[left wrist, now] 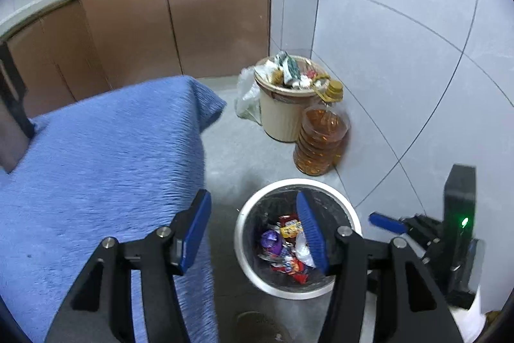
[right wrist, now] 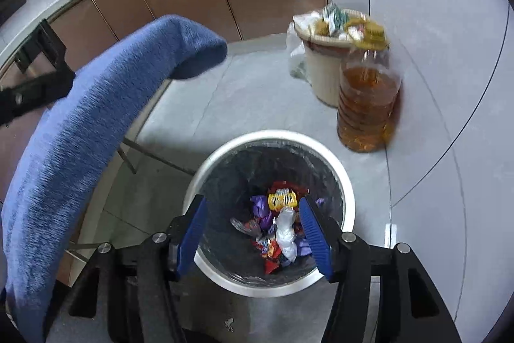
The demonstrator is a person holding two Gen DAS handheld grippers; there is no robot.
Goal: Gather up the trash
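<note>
**Trash sitting in the bin, both grippers hanging open above it**

Trash (right wrist: 278, 227) is lying at the bottom of the white bin (right wrist: 348, 198), which is standing on the grey floor beside the blue-covered table (left wrist: 96, 156): candy wrappers in red, yellow and purple, plus a crumpled clear plastic piece. The right gripper (right wrist: 253, 233) is hovering directly over the bin mouth with its jaws spread wide and nothing between them. The left gripper (left wrist: 257, 233) is also gaping wide and carrying nothing, its right finger over the bin, its left finger over the table edge.

Judging from this, a drop looks finished, so the step in hand is probably pulling away for the next piece. Doing it well means lifting straight up before swinging sideways, so the fingers are not catching the black liner or tipping the bin. Worth minding too are the oil bottle (right wrist: 367, 105) and the overfilled beige bin (right wrist: 321, 76), standing close together further along the floor by the wall.
</note>
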